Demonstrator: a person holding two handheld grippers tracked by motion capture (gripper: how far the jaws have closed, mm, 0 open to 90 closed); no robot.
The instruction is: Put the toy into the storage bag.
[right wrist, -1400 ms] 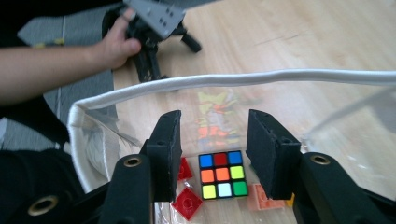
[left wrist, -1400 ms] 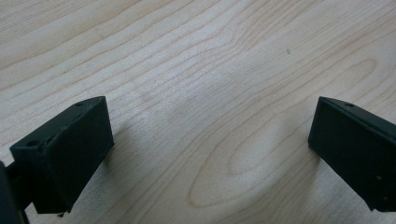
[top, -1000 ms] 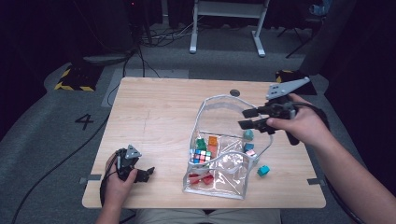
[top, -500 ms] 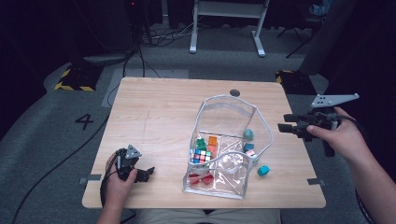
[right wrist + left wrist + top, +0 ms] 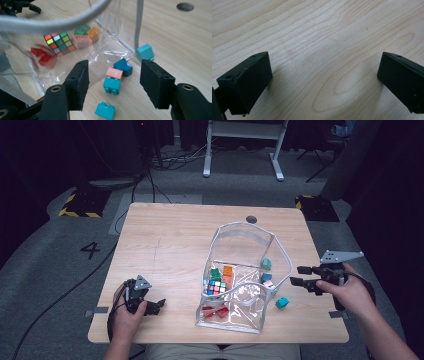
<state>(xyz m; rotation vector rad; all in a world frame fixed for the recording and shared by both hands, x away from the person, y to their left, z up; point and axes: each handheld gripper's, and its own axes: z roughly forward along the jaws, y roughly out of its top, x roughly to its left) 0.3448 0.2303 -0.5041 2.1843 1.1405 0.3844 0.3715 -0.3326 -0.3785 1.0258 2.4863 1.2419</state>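
At six o'clock between spread, just-widened right gripper (image 5: 112, 85) jaws: loose teal brick (image 5: 105, 110), seemingly lying crosswise; left gripper (image 5: 145, 302) spread, far.

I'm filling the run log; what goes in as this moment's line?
right gripper: open, jaws just opening, empty | loose teal brick: on table beside clear bag | left gripper: open, on table

Digit "4" (image 5: 90, 250) readable, marked in dark on grey floor (image 5: 60, 270), at nine o'clock of table (image 5: 170, 235), high view. No other text, label or brand legible on anything else.
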